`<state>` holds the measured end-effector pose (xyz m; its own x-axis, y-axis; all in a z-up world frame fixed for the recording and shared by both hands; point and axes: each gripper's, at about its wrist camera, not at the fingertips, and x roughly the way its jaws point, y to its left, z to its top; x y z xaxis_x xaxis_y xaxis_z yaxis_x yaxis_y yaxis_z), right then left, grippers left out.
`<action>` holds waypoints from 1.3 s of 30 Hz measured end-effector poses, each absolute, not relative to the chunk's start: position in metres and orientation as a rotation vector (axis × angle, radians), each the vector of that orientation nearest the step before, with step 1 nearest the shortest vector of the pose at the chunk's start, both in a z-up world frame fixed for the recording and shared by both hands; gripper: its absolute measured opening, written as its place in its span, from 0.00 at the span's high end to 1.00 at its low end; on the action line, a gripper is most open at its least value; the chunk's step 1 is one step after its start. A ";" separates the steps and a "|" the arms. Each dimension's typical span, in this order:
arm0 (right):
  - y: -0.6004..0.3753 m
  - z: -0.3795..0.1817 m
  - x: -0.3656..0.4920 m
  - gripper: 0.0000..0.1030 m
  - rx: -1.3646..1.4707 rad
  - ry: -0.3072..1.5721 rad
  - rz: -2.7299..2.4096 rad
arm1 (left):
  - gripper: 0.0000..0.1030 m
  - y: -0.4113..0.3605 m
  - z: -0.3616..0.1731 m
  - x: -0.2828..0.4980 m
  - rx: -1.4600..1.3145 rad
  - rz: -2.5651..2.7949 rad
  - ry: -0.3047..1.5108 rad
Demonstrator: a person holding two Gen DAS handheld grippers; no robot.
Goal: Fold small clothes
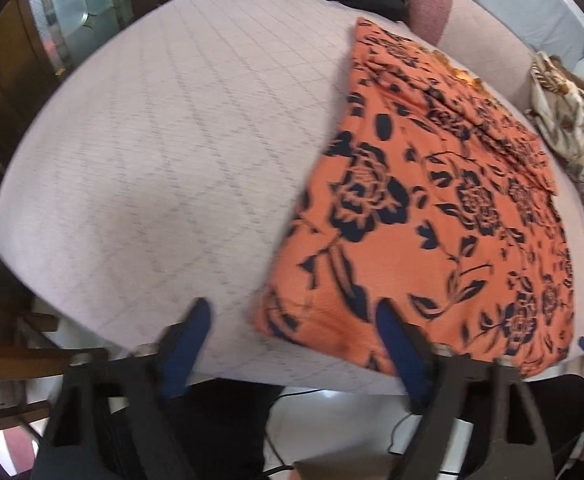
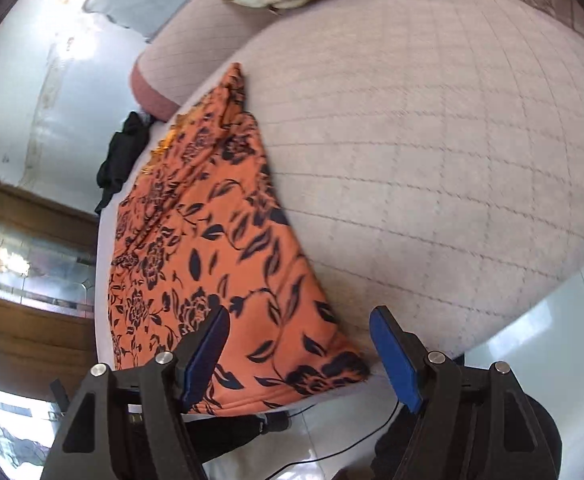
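On the quilted, diamond-stitched mattress (image 1: 132, 160) we find the orange floral garment (image 1: 432, 208) lying flat, both left gripper (image 1: 292, 320) and right gripper (image 2: 300, 328) released, blue-padded jaws apart, gripping nothing.

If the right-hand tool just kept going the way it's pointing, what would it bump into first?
Most likely the orange flowered cloth: its near corner lies between the open fingers of the right tool. Depth is hard to judge, so it could touch the quilted mattress beside that corner instead.
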<state>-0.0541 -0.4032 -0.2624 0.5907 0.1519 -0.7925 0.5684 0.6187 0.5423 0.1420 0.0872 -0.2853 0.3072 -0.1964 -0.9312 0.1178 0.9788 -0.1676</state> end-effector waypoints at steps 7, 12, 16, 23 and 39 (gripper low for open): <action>-0.398 -0.282 -0.047 0.26 0.918 0.994 -0.284 | 0.58 0.081 -0.290 0.148 -0.079 -0.245 1.242; -0.383 -0.300 -0.027 0.26 0.880 1.029 -0.311 | 0.37 0.091 -0.294 0.152 -0.130 -0.256 1.271; -0.365 -0.294 -0.018 0.53 0.732 1.074 -0.295 | 0.44 0.088 -0.294 0.153 -0.136 -0.277 1.264; -0.364 -0.296 -0.016 0.79 0.752 1.099 -0.218 | 0.53 0.090 -0.293 0.155 -0.118 -0.285 1.272; -0.331 -0.282 0.003 0.90 0.529 1.124 -0.159 | 0.87 0.087 -0.288 0.159 -0.089 -0.318 1.258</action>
<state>0.0029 -0.3306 -0.2824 0.4357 0.1396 -0.8892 0.3808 0.8666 0.3226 0.1586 0.0870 -0.2877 0.2700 -0.2836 -0.9201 0.1871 0.9529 -0.2388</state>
